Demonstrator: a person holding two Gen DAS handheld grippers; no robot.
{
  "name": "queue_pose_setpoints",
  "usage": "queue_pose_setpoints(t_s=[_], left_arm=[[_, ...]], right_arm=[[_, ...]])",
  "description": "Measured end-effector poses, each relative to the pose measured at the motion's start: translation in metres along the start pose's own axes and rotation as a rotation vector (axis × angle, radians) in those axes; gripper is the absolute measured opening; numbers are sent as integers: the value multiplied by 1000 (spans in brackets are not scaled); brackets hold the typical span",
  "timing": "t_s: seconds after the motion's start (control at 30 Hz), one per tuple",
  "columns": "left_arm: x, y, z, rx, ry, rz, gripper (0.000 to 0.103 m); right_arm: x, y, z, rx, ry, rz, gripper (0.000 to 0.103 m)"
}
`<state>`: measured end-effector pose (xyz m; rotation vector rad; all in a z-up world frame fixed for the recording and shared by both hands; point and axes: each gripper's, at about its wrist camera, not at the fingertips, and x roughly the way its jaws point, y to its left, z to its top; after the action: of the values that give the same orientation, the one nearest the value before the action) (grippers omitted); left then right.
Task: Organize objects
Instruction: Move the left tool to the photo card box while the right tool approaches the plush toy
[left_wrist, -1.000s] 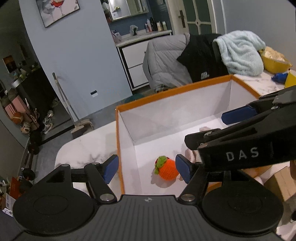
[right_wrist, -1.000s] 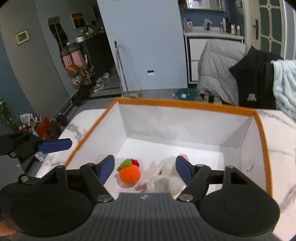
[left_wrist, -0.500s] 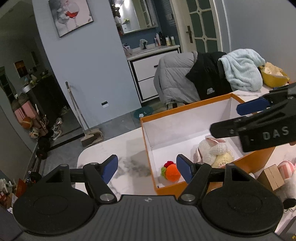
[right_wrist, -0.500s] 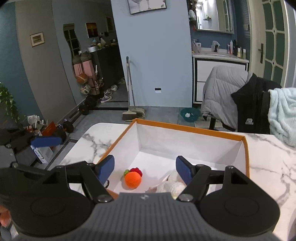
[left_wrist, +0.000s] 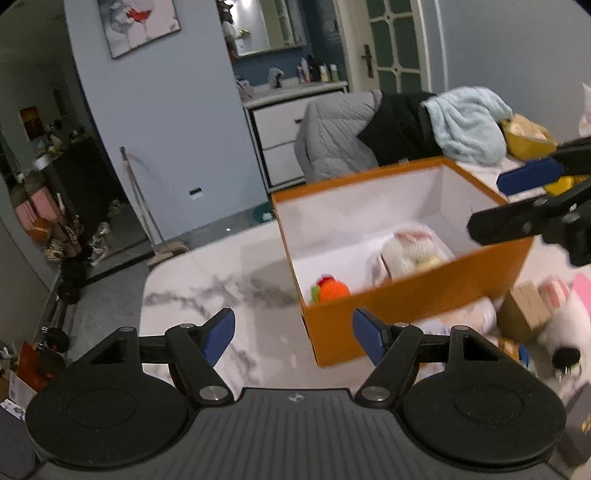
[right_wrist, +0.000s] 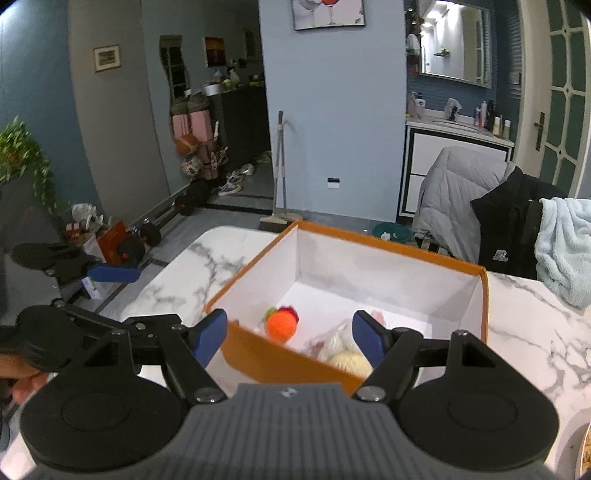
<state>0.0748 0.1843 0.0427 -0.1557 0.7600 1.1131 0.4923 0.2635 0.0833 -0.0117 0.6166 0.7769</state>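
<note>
Where marble table (left_wrist: 207, 295) carries one orange box (right_wrist: 288, 363), open-topped, long axis running near-left to far-right: inside, one orange knitted fruit (right_wrist: 281, 325) at left, one white plush toy (right_wrist: 345, 354) at right. Left gripper (left_wrist: 293, 334) wide, empty; right gripper (right_wrist: 290, 334) opening, empty.

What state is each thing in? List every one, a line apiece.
Orange box: open, no lid on it.
Orange knitted toy: lying inside the box.
White plush toy: lying inside the box.
Left gripper: open, empty.
Right gripper: open, empty.
Small brown box: on the table, outside the box.
</note>
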Motion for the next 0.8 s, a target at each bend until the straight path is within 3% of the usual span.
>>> queue_pose_setpoints(t_s=[0.27,0.57,0.8], left_arm=[[18,-5,-33,43,47,-89,83],[40,-27,-62,286,103,-191,83],[54,-33,-73,351,156,-252,83]], right_arm=[[1,1,-41,-66,102,40,77],[19,-2,-83,-178,260,84,80],[39,-8,-95,-197,317,66,80]])
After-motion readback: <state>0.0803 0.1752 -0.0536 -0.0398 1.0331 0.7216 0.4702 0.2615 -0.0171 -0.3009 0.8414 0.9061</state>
